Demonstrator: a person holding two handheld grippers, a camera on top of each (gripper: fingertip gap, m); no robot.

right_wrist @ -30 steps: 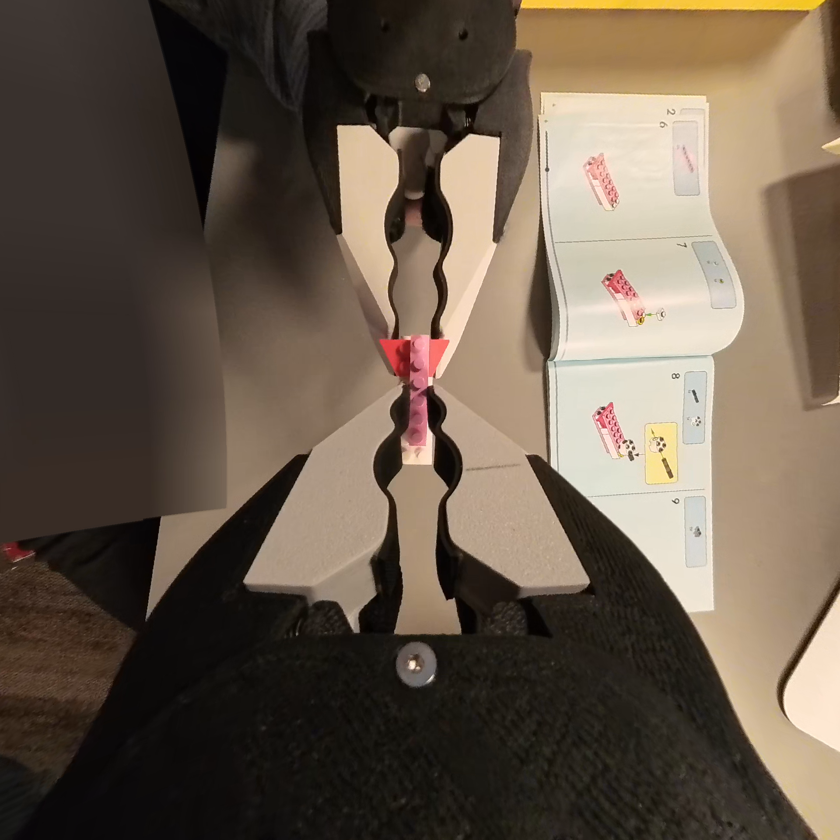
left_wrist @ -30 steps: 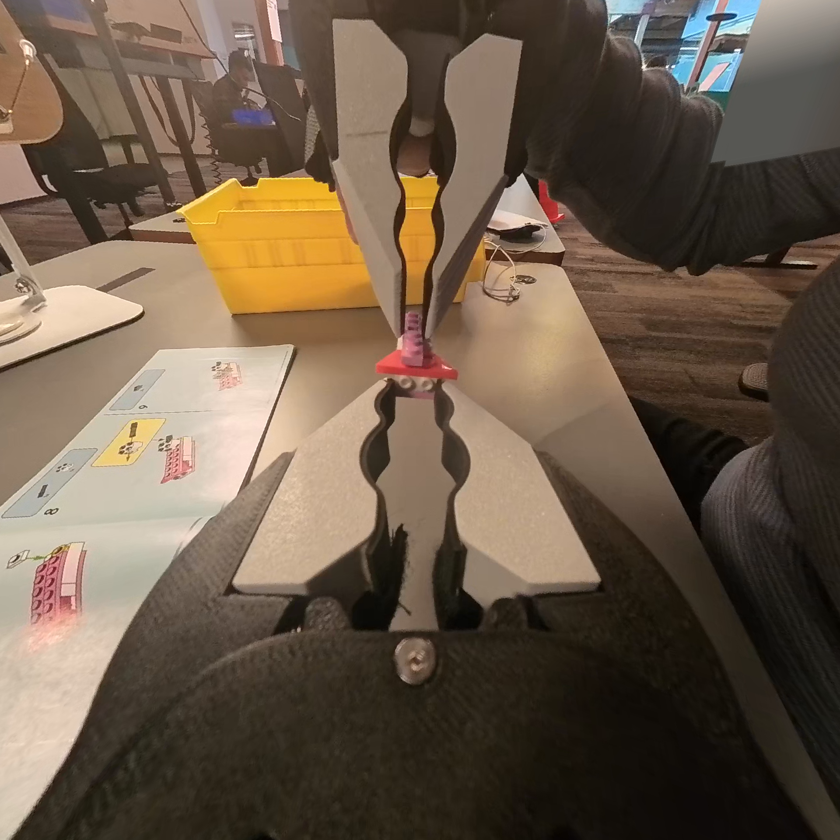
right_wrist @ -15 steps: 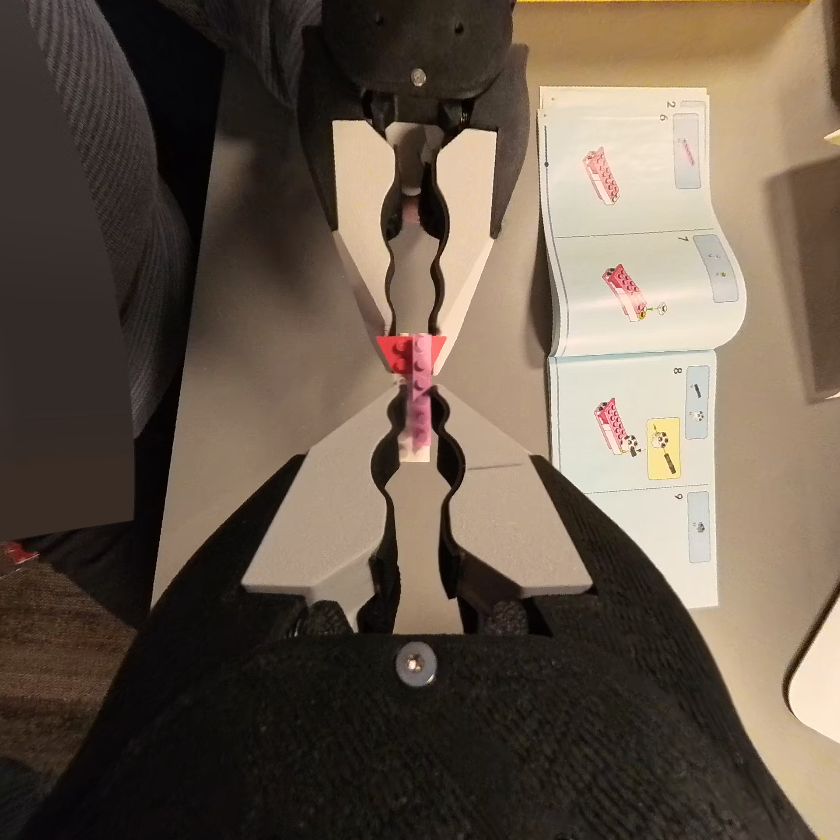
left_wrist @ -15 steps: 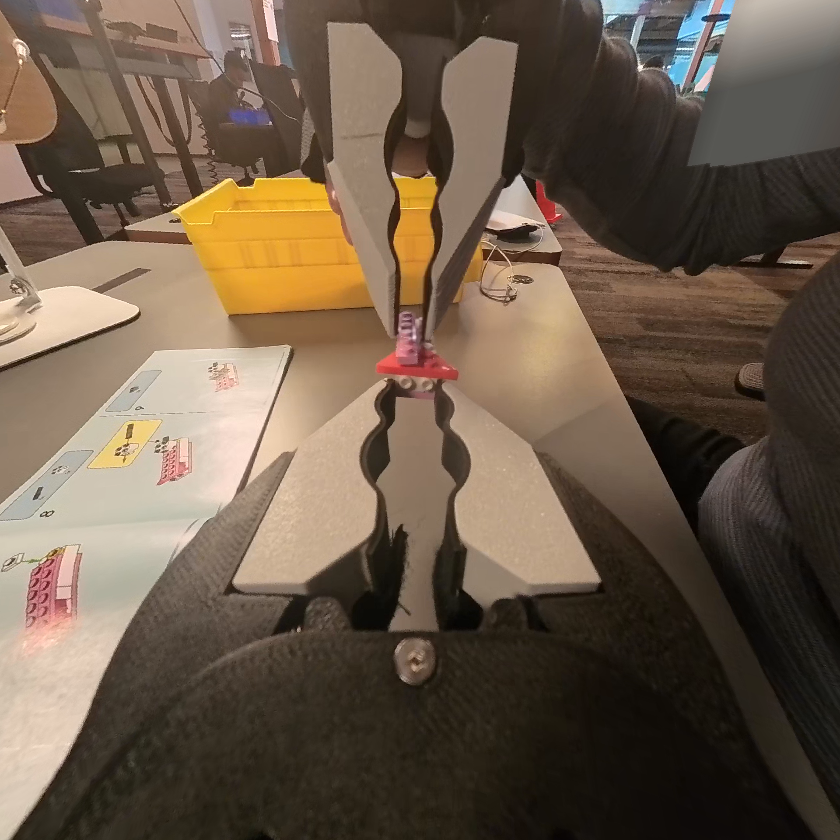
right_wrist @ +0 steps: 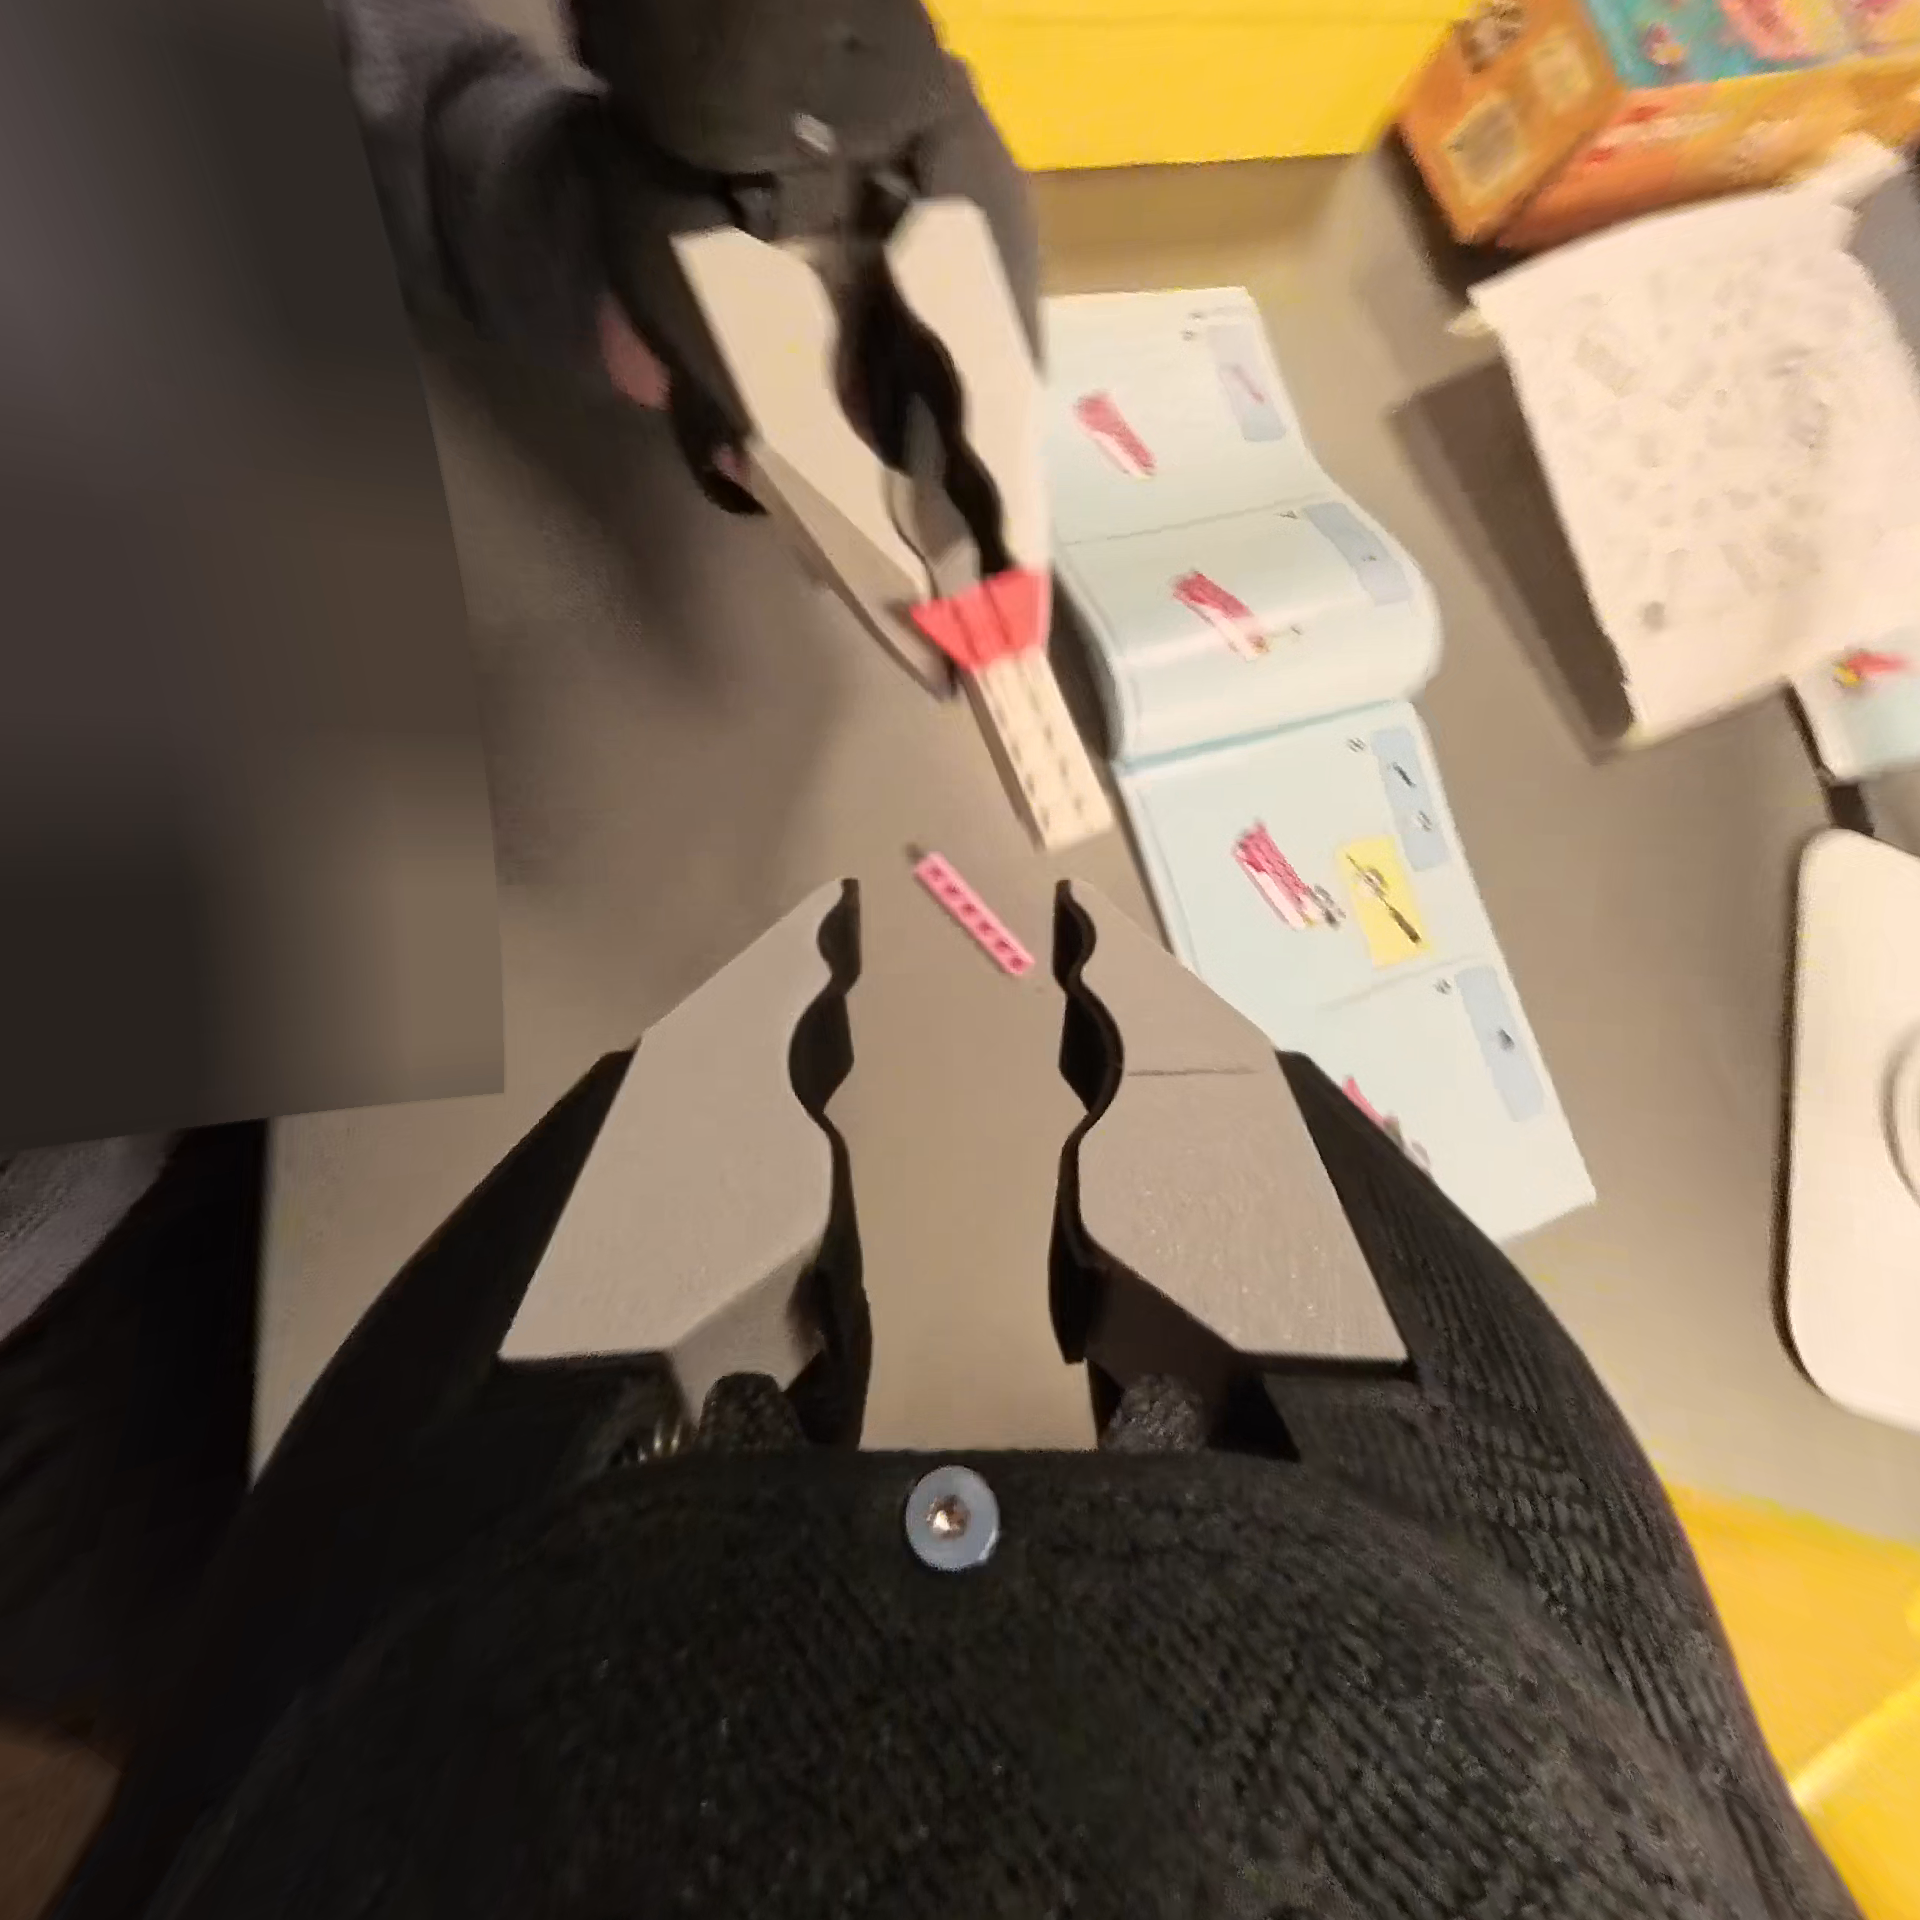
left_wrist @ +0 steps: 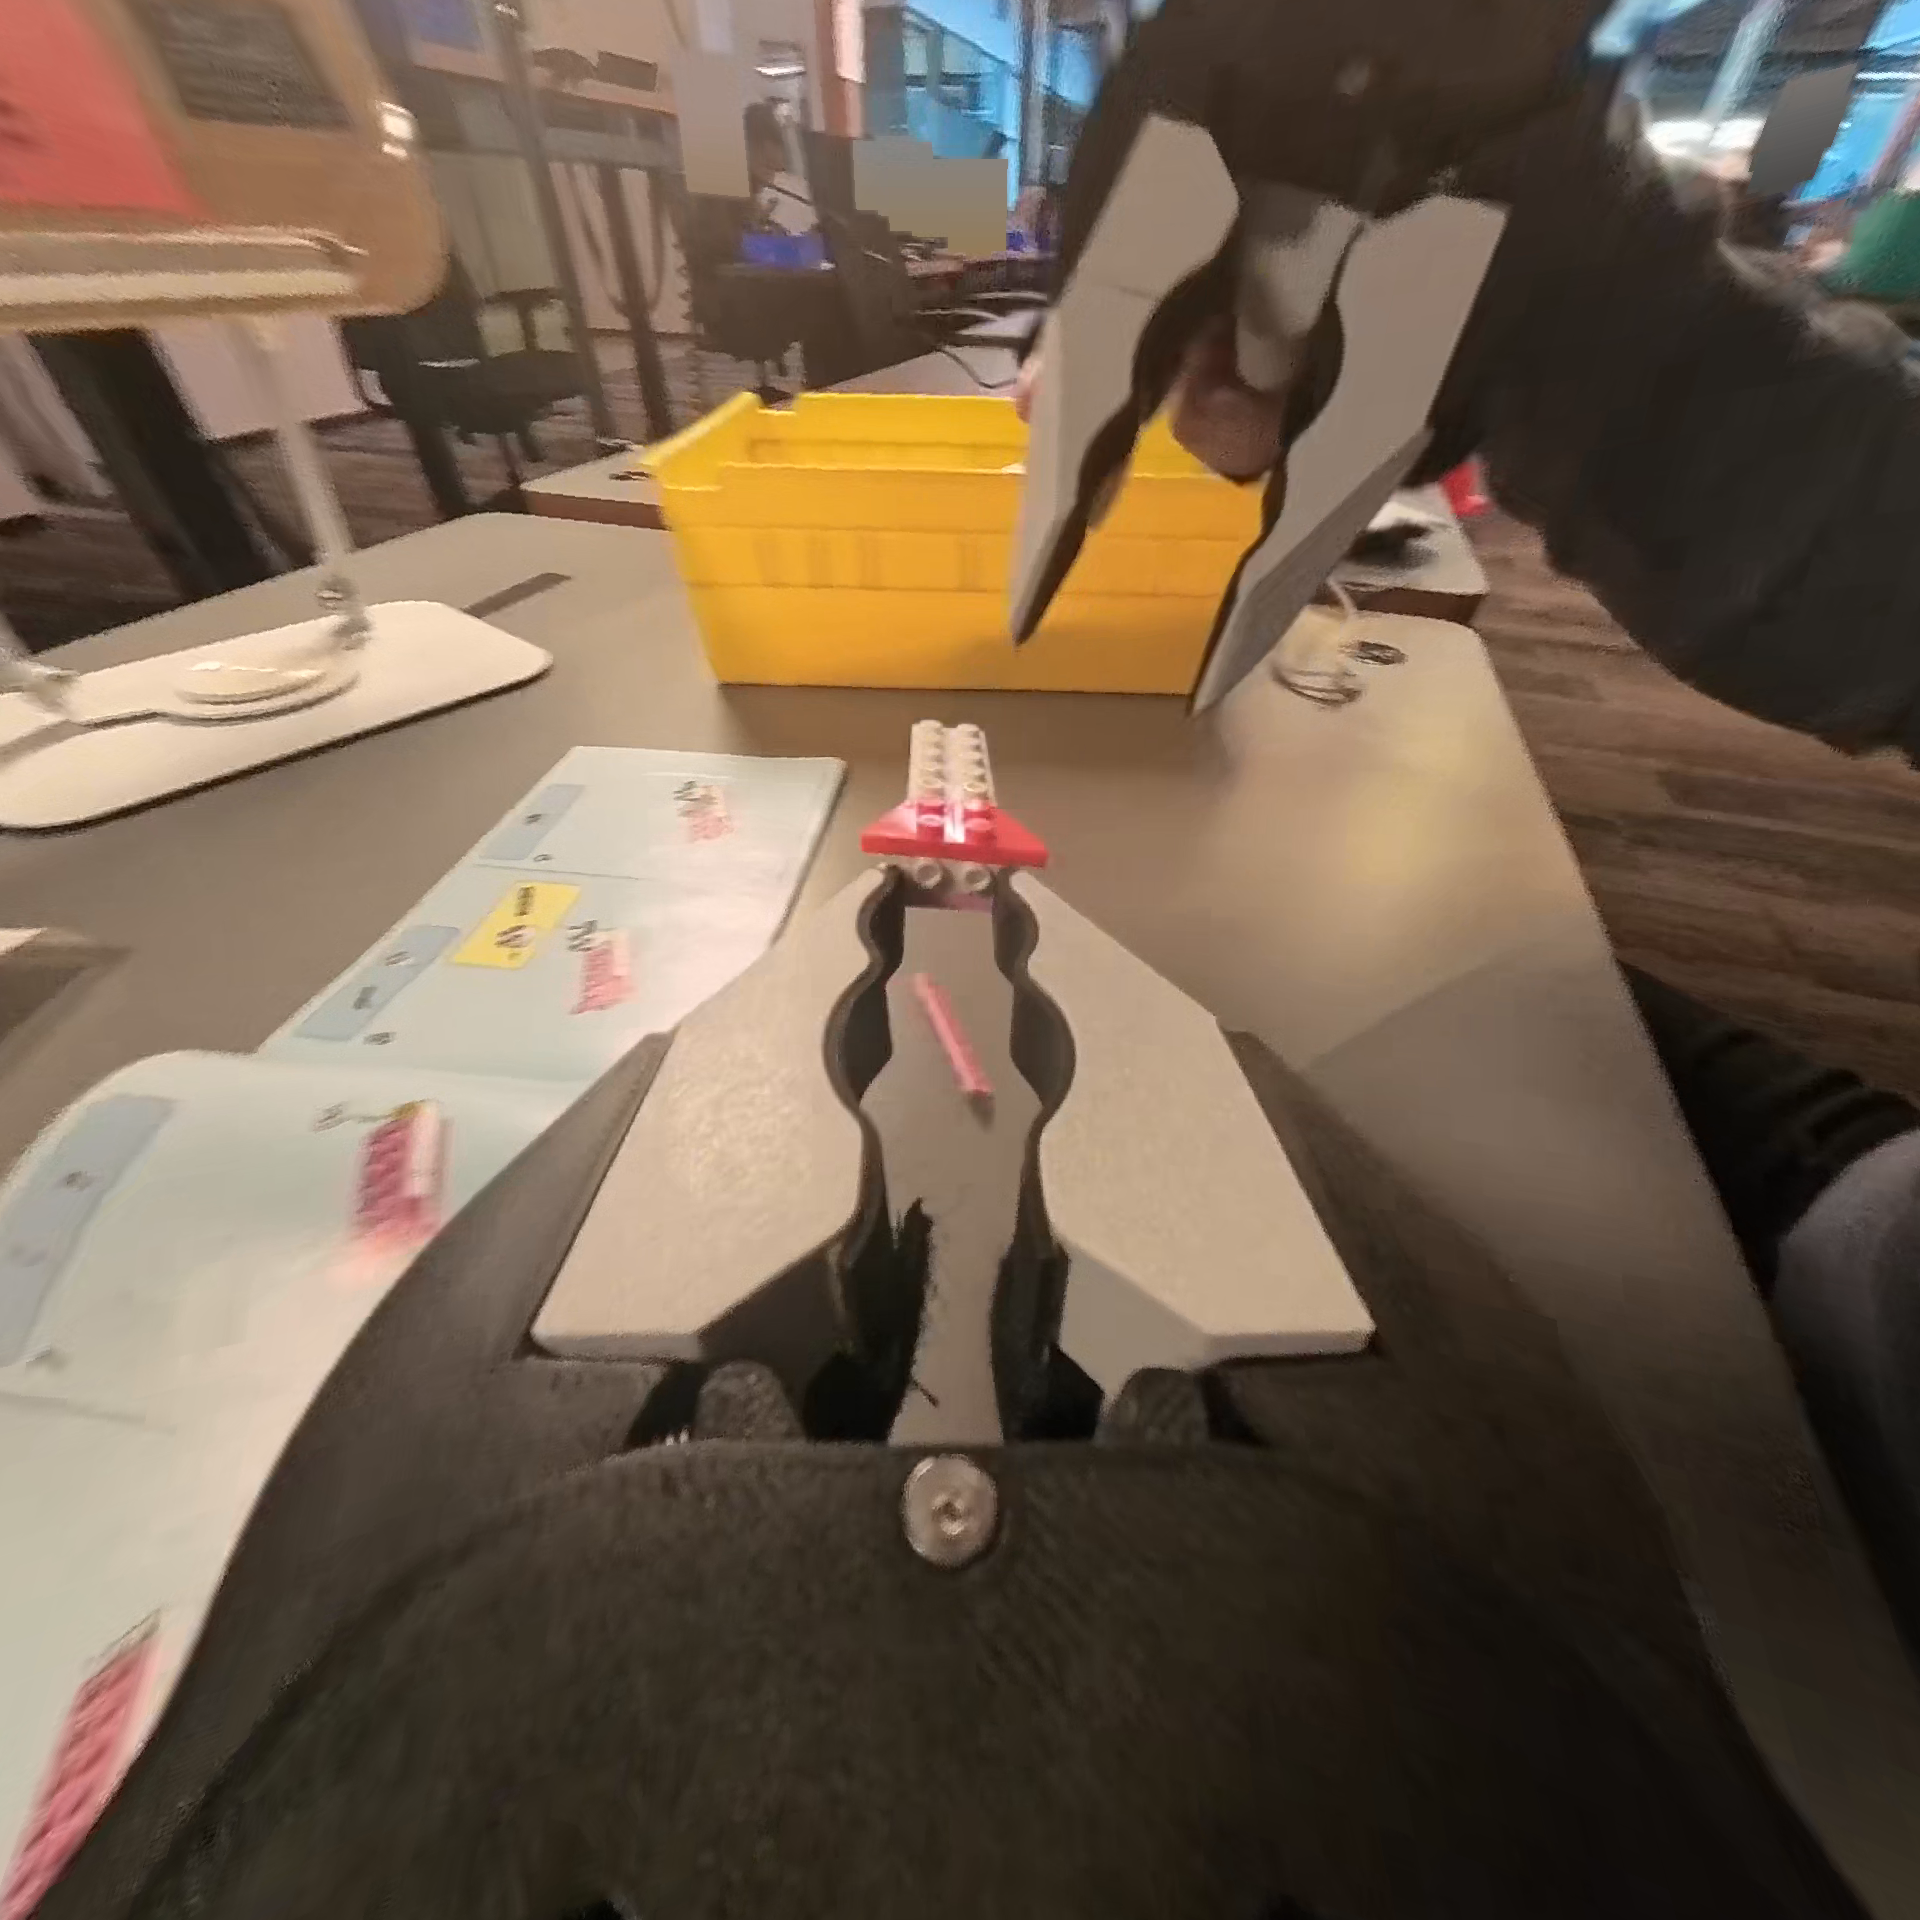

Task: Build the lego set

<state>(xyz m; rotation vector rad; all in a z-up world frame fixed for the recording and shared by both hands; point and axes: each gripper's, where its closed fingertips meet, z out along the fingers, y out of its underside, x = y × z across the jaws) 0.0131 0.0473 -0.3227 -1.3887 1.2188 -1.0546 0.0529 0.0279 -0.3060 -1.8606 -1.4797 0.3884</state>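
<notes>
My left gripper point(left_wrist: 953, 883) is shut on a small brick assembly point(left_wrist: 951, 800): a long white plate with a red wedge plate point(left_wrist: 956, 831) across it, held above the table. The assembly also shows in the right wrist view point(right_wrist: 1039, 748), at the tips of the left gripper point(right_wrist: 971, 613). My right gripper point(right_wrist: 956, 891) is open and empty. A thin pink strip plate point(right_wrist: 971, 912) lies loose on the grey table point(right_wrist: 675, 831), under the gap between its fingertips. In the left wrist view the strip point(left_wrist: 951, 1039) lies on the table under my left fingers, and the right gripper point(left_wrist: 1114, 670) hangs open above and beyond the assembly.
A yellow bin point(left_wrist: 883, 561) stands at the back of the table. An open instruction booklet point(left_wrist: 623, 883) lies left of the assembly; it also shows in the right wrist view point(right_wrist: 1299, 831). A white lamp base point(left_wrist: 260, 675), a coloured box point(right_wrist: 1621, 104) and a printed sheet point(right_wrist: 1714, 436) are nearby. There is about 6 cm between the tips of the two grippers.
My right gripper opened and drew back from the assembly. The pink strip it was holding against the assembly left the grasp and now lies on the table. The left gripper kept its hold.
</notes>
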